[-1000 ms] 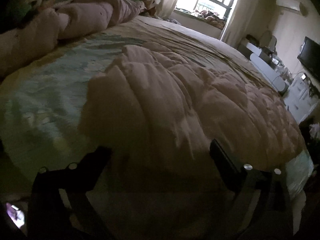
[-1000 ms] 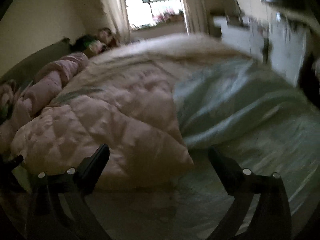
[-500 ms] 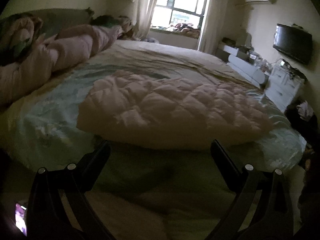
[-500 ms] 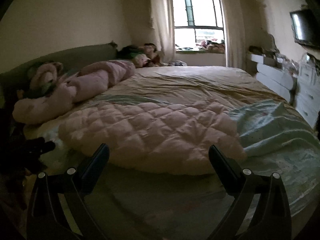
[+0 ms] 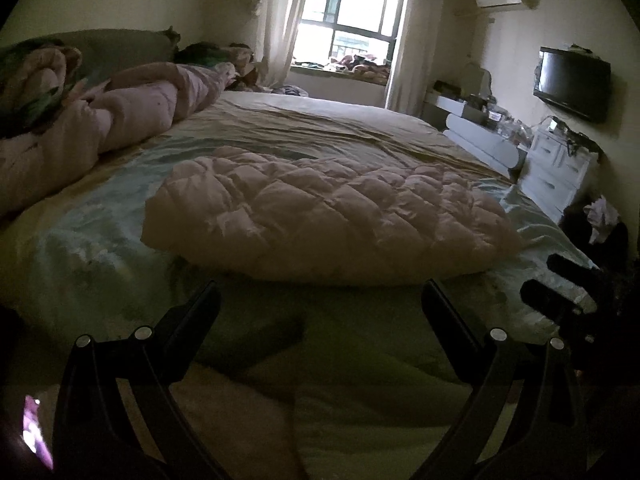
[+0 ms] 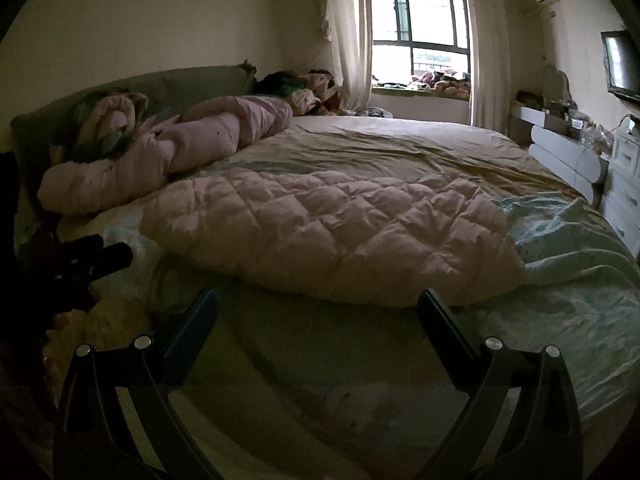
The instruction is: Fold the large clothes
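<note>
A pale pink quilted garment [image 5: 320,208] [image 6: 332,236] lies folded into a wide puffy slab across the near half of the bed [image 5: 344,124] [image 6: 400,144]. My left gripper [image 5: 320,296] hangs open short of its near edge, with nothing between the fingers. Likewise open and empty, my right gripper [image 6: 318,300] sits just in front of the same edge. The right gripper shows dark at the right of the left wrist view [image 5: 560,292]; the left one shows at the left of the right wrist view [image 6: 92,260].
A rolled pink duvet [image 6: 168,152] and bundled bedding [image 5: 36,80] lie along the headboard side. A light teal sheet [image 6: 580,248] is rumpled at the right. White drawers [image 5: 556,176], a wall TV [image 5: 572,80] and a curtained window [image 6: 420,32] stand beyond.
Both grippers have pulled back from the garment and risen, so the whole folded slab now shows. Each stays open and empty.
</note>
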Available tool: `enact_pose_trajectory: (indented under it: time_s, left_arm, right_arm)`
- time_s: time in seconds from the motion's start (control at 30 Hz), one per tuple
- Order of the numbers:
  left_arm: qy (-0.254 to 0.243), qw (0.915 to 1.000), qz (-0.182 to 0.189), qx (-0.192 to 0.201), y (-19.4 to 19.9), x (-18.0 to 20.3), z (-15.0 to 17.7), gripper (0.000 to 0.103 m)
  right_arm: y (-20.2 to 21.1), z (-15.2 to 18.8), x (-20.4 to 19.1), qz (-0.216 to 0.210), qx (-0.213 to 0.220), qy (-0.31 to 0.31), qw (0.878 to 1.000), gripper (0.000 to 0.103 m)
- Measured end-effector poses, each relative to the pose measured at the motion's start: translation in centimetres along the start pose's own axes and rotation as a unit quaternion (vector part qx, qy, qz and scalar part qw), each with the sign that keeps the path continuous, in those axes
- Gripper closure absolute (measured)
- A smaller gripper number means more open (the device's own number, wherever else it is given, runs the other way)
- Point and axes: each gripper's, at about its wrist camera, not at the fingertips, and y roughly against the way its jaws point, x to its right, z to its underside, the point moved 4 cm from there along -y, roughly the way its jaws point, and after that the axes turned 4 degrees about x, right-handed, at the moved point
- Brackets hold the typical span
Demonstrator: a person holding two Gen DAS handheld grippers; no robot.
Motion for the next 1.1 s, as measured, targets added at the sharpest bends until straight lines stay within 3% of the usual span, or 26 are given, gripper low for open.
enact_pose_trajectory:
  time_s: [0.33,1.1]
  left_arm:
    - [0.007,0.9996,-0.021,-0.017,-0.2,0.0,0.9,0.009]
    - [-0.001,0.9993,-0.035,-0.009,0.8,0.4,1.4,0.009]
  right_arm:
    - [-0.6,0.8,-0.4,-0.004,-0.017,0.003,1.0,0.004]
    - [-0.2,1.0,-0.5,-0.006,-0.018,0.001,1.0,0.004]
